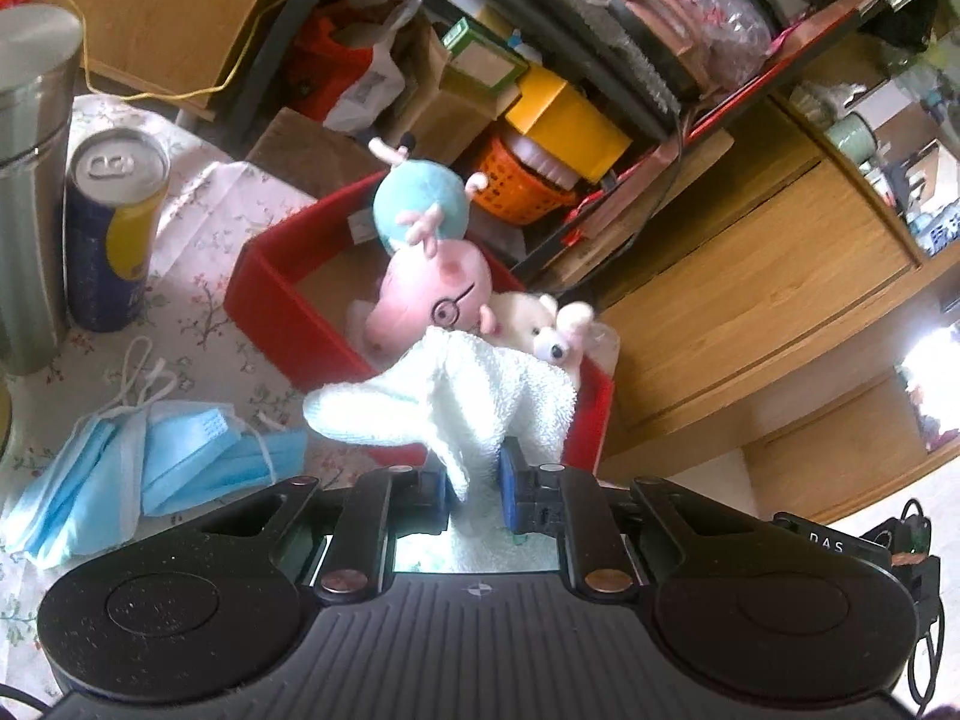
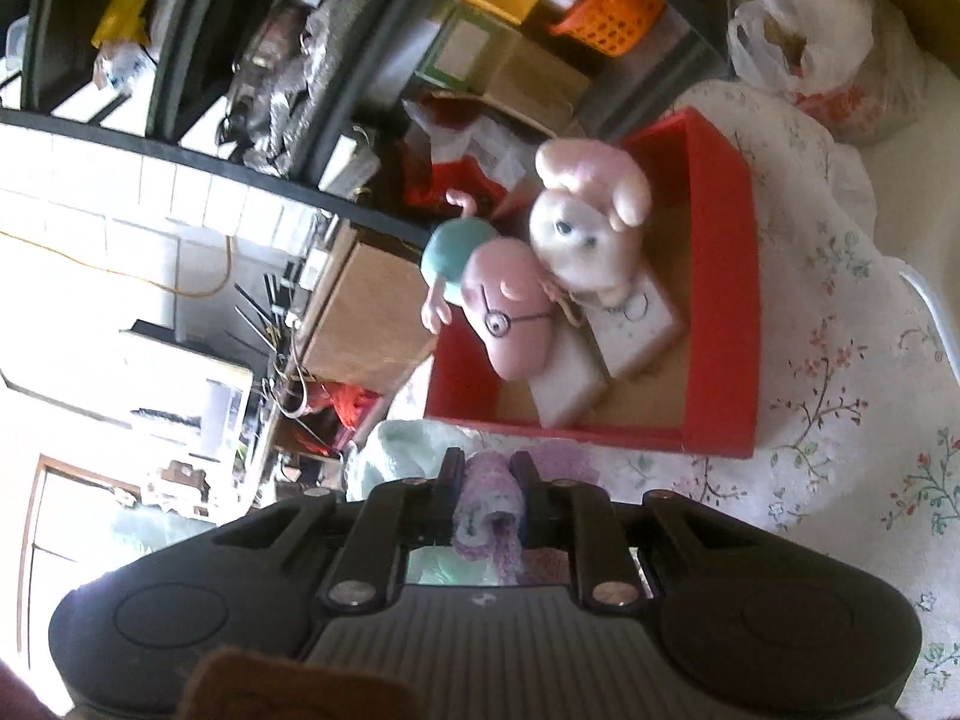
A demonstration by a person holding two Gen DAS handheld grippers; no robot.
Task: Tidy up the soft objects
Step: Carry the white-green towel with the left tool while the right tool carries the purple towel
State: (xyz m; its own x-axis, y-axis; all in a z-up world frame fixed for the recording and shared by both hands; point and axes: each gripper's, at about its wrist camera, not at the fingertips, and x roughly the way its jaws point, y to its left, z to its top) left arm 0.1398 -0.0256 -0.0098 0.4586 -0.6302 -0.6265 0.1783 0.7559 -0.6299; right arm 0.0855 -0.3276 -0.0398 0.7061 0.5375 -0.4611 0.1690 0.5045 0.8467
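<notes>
Left gripper (image 1: 474, 483) fingers clench white terry towel (image 1: 456, 396); right gripper (image 2: 487, 489) fingers clench lilac knitted cloth (image 2: 489, 495); open red cardboard box (image 2: 726, 300) ahead of both.

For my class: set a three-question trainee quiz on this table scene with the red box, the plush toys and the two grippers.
1. True or false: the left gripper is shut on a white towel.
2. What does the right gripper pinch? A) purple cloth B) blue masks C) drink can
3. Fill in: the pig plush and the white plush lie in the ___ box.

Key: 1 true; 2 A; 3 red.
</notes>
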